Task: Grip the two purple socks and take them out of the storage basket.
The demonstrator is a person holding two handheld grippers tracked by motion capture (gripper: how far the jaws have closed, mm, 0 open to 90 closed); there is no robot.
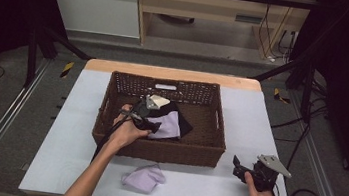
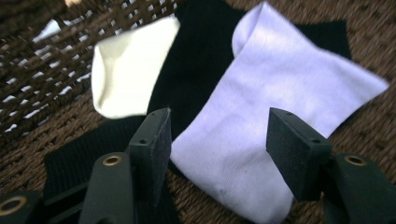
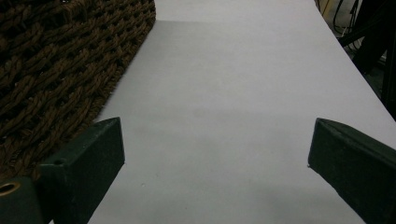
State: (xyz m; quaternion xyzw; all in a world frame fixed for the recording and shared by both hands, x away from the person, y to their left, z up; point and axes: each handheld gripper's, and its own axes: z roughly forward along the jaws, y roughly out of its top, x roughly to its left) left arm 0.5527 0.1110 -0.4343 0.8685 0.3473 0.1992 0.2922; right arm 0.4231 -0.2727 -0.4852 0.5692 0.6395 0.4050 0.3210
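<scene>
On the counter [image 1: 63,165], as seen in the high view, a brown wicker basket [image 1: 156,151] is set, with a lilac sock [image 1: 143,178] lying just in front of it; the left hand-held gripper [image 1: 147,106] is held inside the basket over a pile of socks, the right hand-held gripper [image 1: 236,165] beside the basket's right corner. Between the parted jaws of the left hand-held gripper [image 2: 217,137], in its own view, another lilac sock [image 2: 275,107] is seen lying on a black cloth [image 2: 198,60] beside a cream sock [image 2: 126,74], ungripped. Along the right hand-held gripper [image 3: 215,154], wide open, bare counter [image 3: 233,93] and the basket wall [image 3: 60,60] are shown.
</scene>
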